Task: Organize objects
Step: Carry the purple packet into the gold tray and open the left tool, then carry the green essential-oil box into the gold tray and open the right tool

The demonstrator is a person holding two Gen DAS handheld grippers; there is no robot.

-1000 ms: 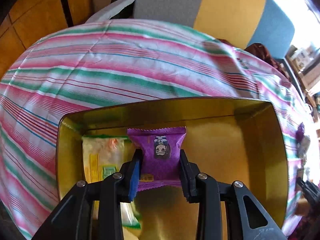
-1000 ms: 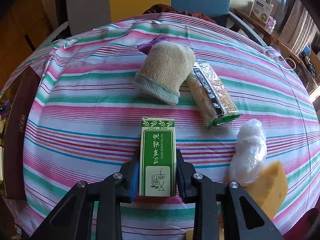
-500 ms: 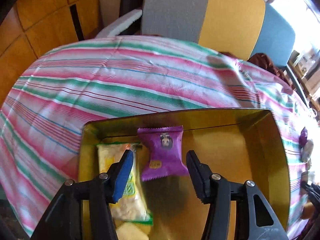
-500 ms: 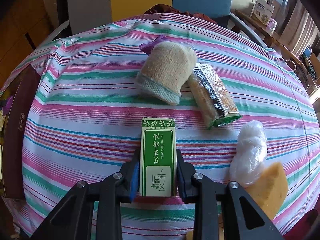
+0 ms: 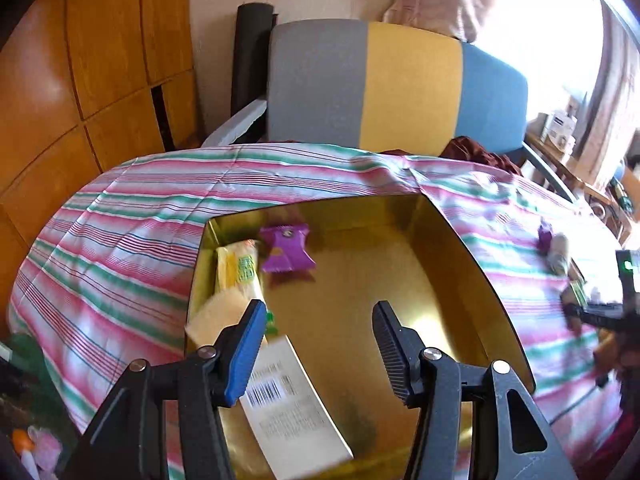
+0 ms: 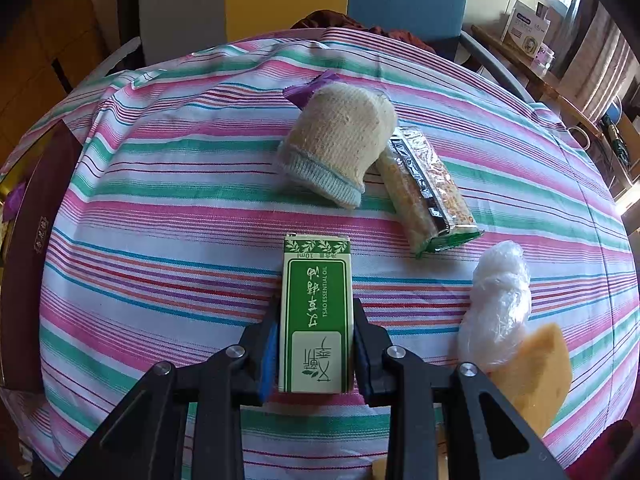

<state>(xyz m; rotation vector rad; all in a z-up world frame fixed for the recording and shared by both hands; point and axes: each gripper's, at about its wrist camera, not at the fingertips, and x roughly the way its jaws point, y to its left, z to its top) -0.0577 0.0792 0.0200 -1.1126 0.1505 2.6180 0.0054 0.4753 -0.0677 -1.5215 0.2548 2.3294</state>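
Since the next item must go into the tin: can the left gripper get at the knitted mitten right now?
Probably yes. The left gripper is open and empty above the gold tin. The knitted mitten lies uncovered on the striped cloth, though it rests against a snack packet.

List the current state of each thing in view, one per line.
Left tongs: open, empty, above the tin.
Right tongs: shut on the green essential oil box.
Gold tin: open, partly filled.
Purple snack packet: lying in the tin.
Knit sock: bunched on the tablecloth.
Foil snack pack: sealed, lying flat.
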